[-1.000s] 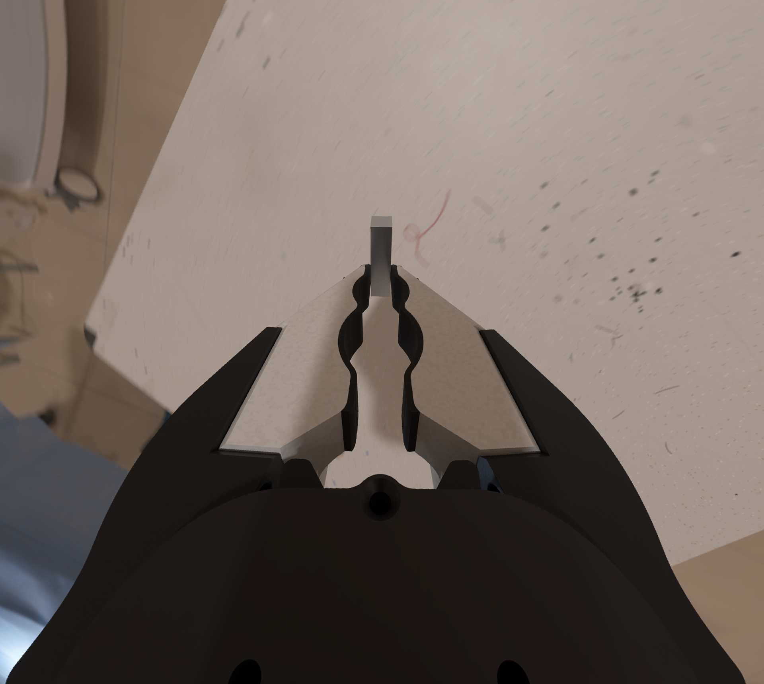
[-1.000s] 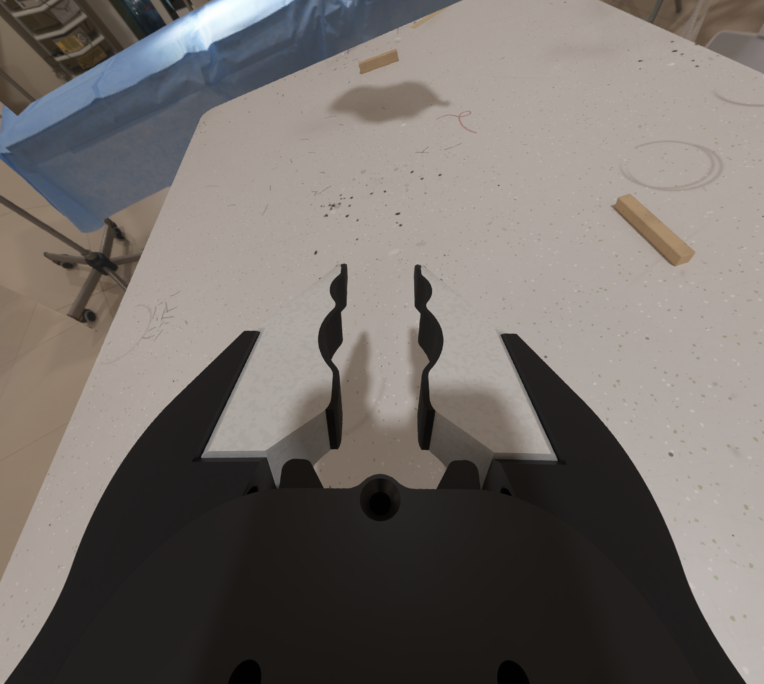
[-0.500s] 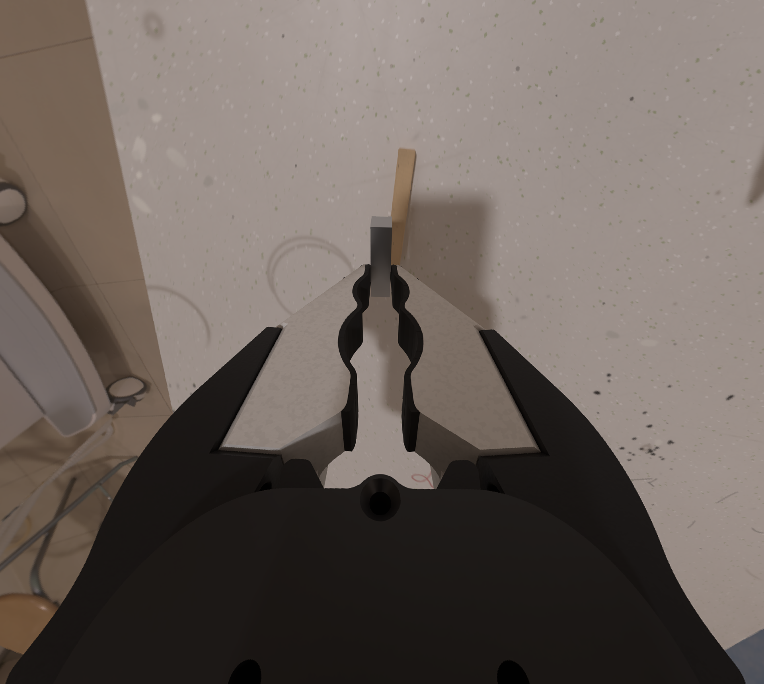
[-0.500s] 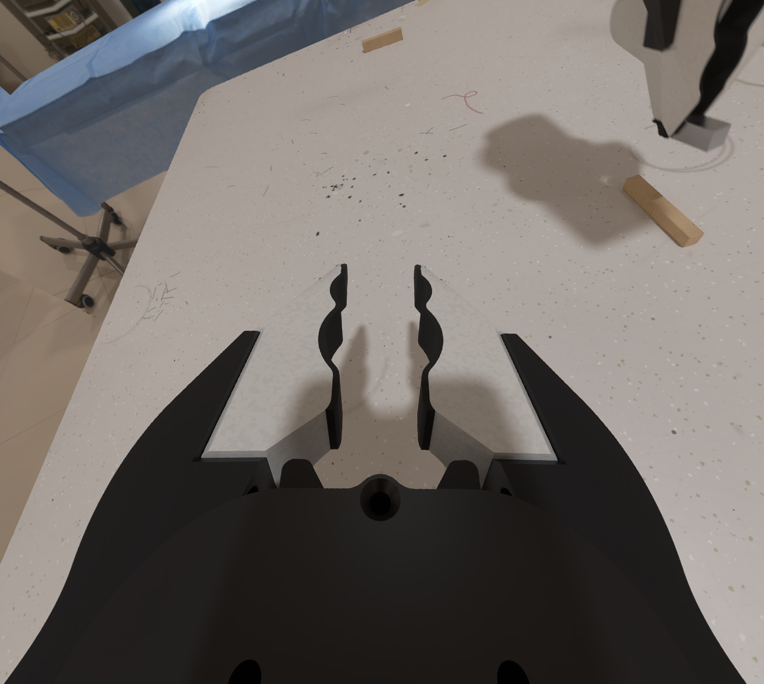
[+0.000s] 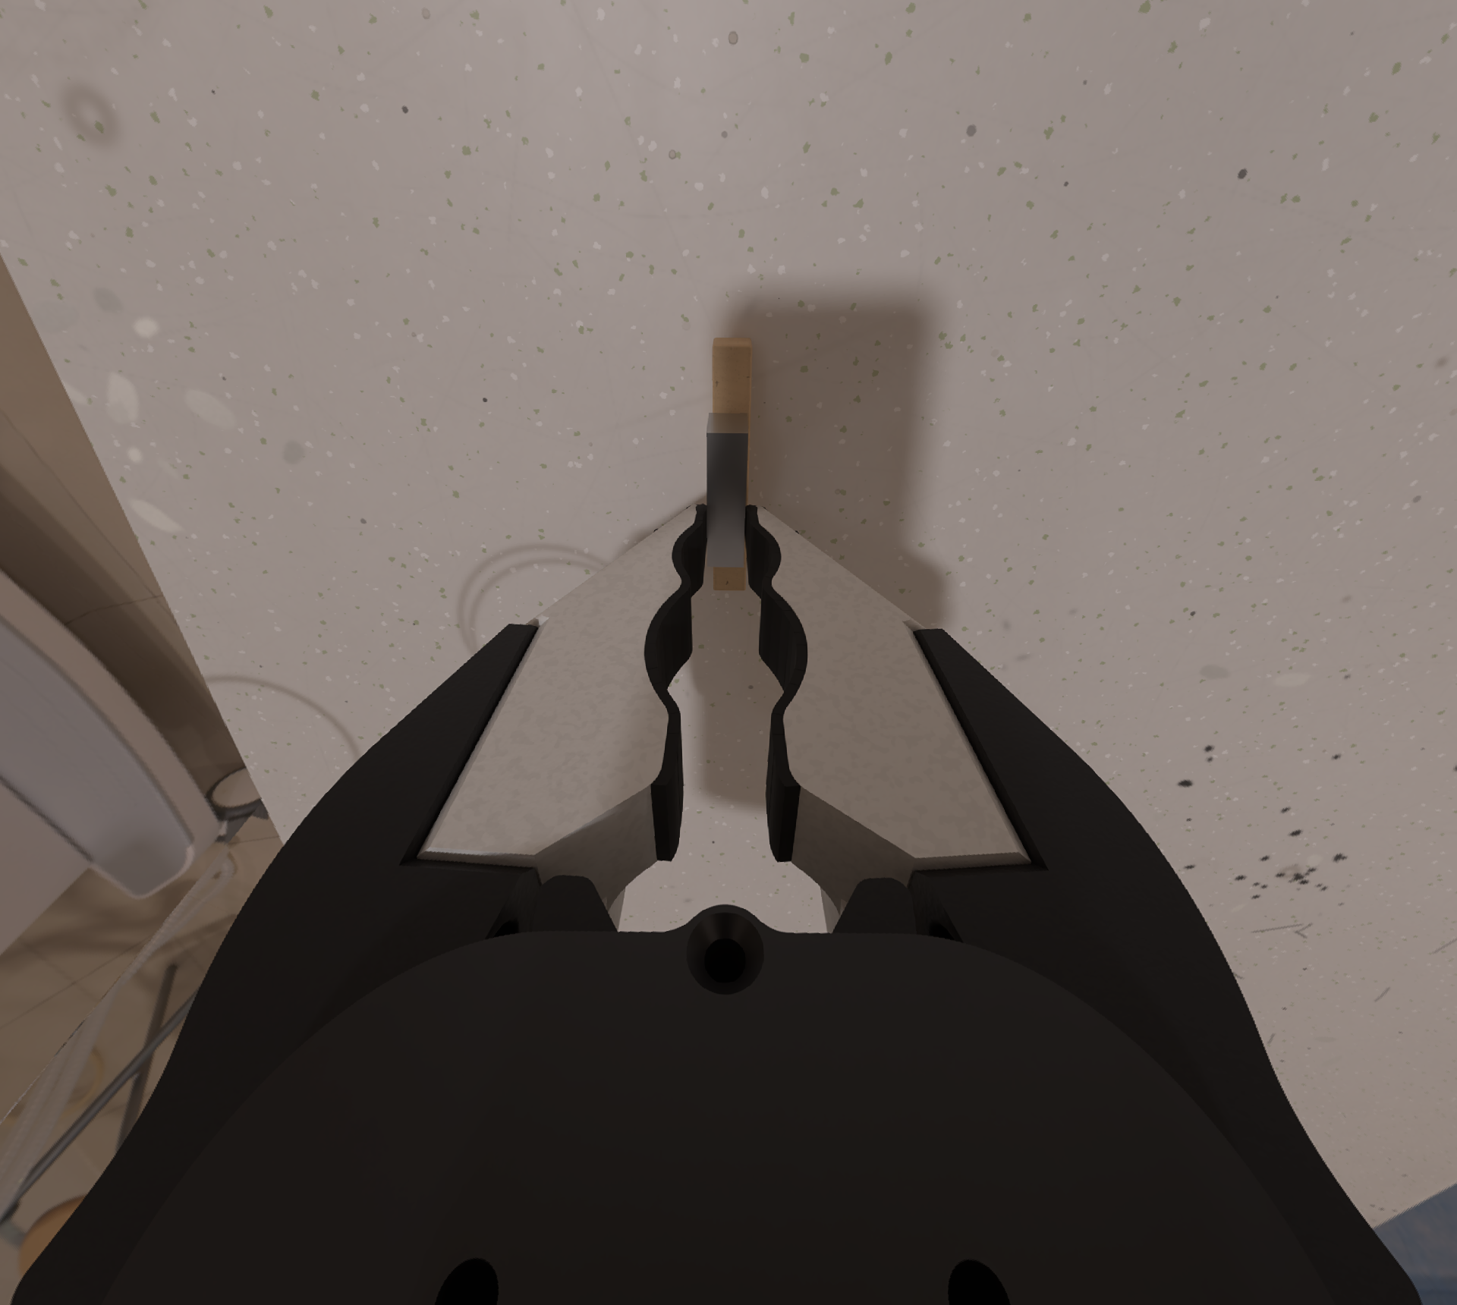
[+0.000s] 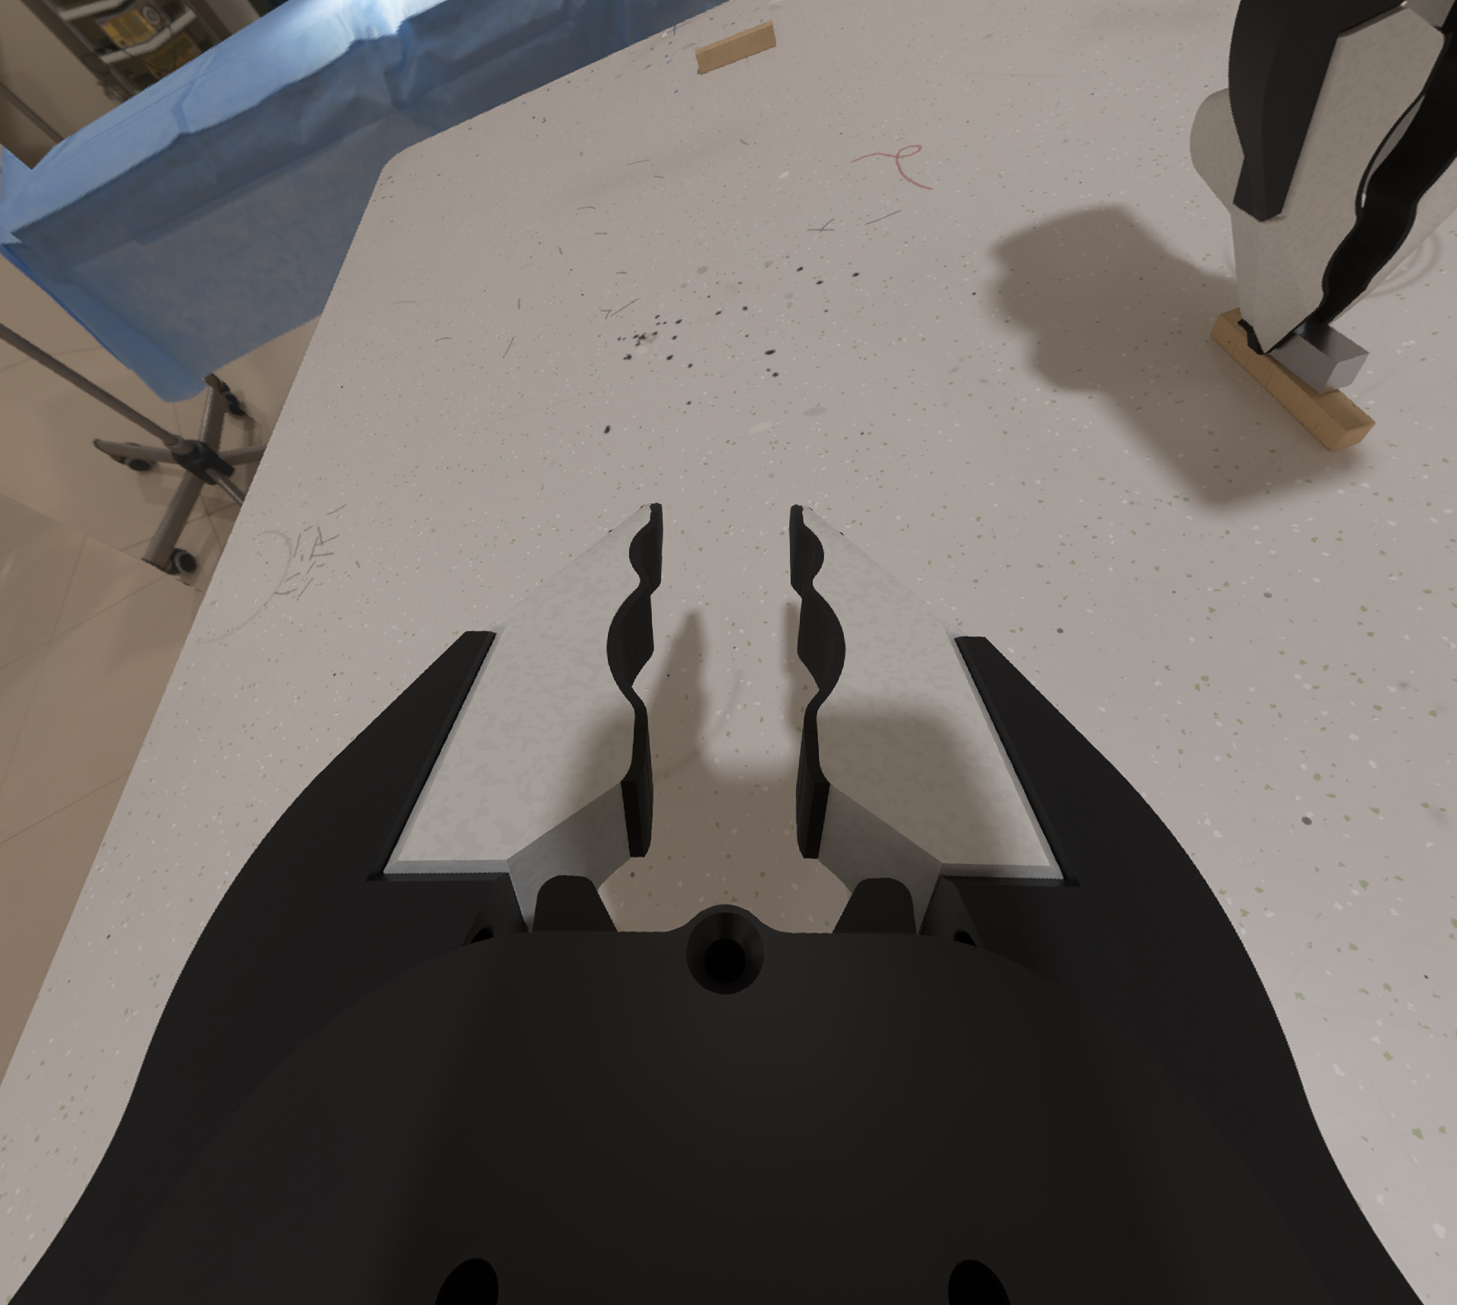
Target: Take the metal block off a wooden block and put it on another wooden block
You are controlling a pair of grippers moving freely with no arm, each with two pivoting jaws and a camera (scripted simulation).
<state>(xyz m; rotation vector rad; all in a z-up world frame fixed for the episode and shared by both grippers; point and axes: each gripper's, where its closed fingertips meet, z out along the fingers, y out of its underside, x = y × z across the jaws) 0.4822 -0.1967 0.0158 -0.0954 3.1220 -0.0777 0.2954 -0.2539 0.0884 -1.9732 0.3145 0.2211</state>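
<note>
At far left of the right wrist view we find 1 spare wooden block. Centre, our right gripper idles, jaws apart. Right, the left gripper, clamped on the metal block, has descended within 0.5 s onto the target wooden block; release seems due.

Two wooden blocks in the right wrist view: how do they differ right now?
The near wooden block at the right carries the metal block; the far wooden block has nothing on it. The left tool is down on the near block, shut on the metal block; no tool is at the far block. The near block runs diagonally toward the camera, while the far block lies crosswise. Both are tan bars lying flat on the table.
</note>
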